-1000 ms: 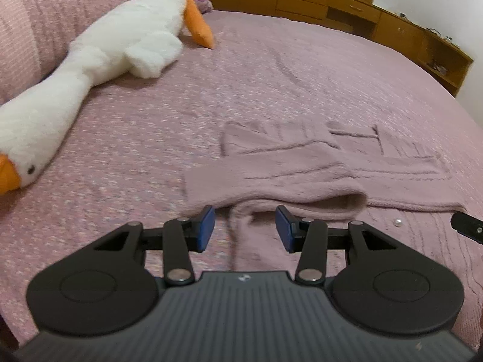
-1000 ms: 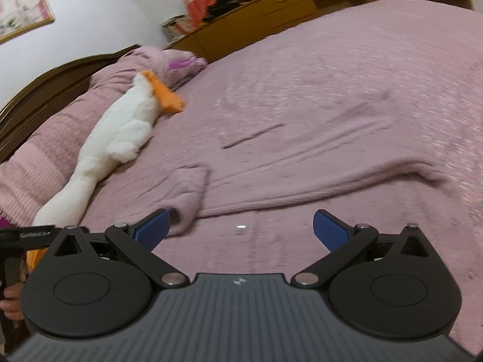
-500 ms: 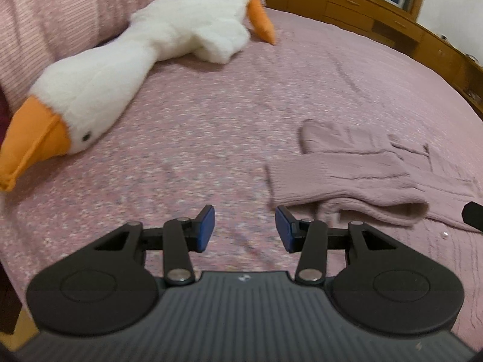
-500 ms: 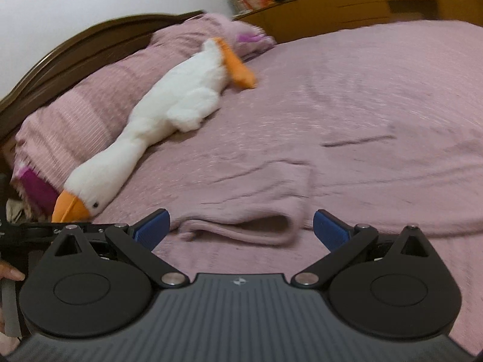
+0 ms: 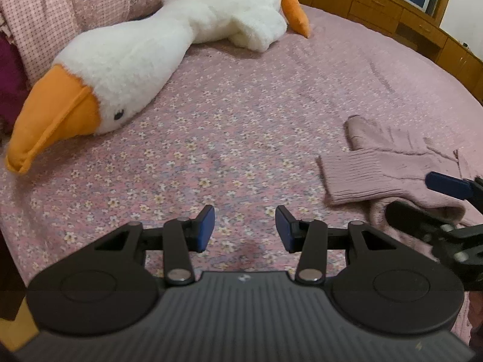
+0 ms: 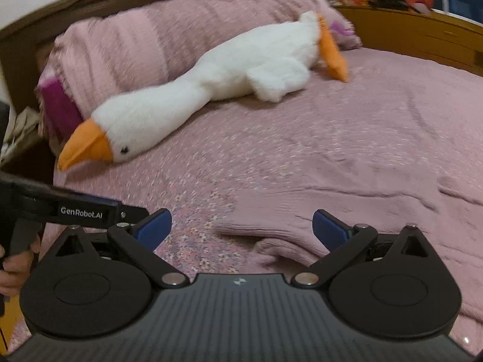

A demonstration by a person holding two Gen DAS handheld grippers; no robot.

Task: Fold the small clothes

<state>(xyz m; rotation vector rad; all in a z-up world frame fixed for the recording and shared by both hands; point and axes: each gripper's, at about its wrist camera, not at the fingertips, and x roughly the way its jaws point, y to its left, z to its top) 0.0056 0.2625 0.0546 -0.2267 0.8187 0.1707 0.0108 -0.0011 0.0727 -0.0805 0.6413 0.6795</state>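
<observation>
A pale pink knit garment (image 5: 377, 166) lies partly folded on the bed, at the right of the left wrist view. My left gripper (image 5: 245, 229) is open over bare flowered bedspread, left of the garment, with nothing between its blue pads. My right gripper (image 6: 241, 223) stands wide open just above the garment's folded edge (image 6: 271, 226), which lies between its fingers without touching the pads. In the left wrist view the right gripper (image 5: 410, 194) reaches in from the right edge over the garment's ribbed cuff.
A big white plush goose (image 5: 181, 45) with an orange beak lies across the bed's left side, against pink pillows (image 6: 120, 51). Wooden cabinets (image 5: 377, 6) line the far side. The pink flowered bedspread (image 5: 211, 138) spreads between goose and garment. A hand (image 6: 12, 265) holds the left tool's grip.
Both views have swung to the left: the goose now looms larger and the garment has slid to the right. The right gripper has come in over the garment's cuff. Neither gripper's jaws changed.
</observation>
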